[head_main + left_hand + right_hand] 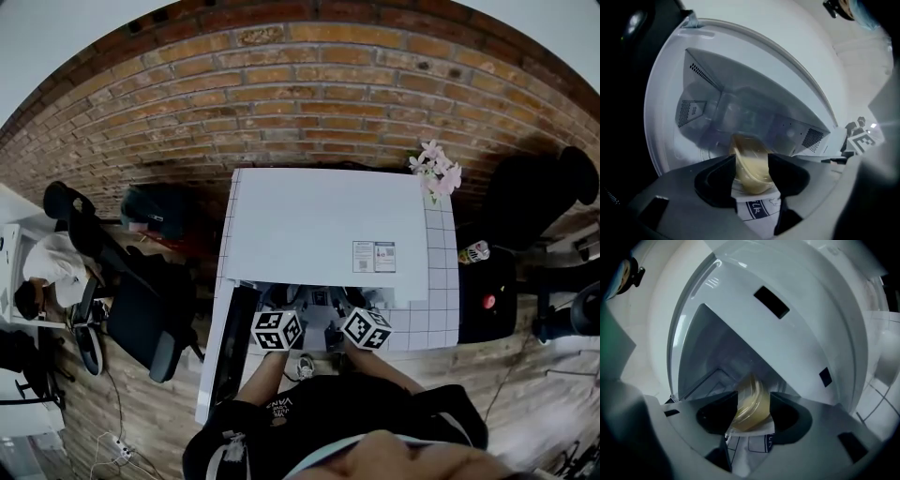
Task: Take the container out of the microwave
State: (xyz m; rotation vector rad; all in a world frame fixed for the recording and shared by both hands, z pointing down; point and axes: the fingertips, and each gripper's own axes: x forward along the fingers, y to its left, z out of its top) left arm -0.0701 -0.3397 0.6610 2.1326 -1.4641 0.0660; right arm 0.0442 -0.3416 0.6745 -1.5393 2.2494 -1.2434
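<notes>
Left gripper view, container (749, 169) between parted jaws of left gripper (751, 160)

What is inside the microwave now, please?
A clear container with pale yellowish content sits in the microwave cavity. The left gripper covers its sides and the floor beside it, so anything else there is unseen.

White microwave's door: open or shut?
Open: the dark door stands swung out left, and both gripper views see into the white microwave cavity.
</notes>
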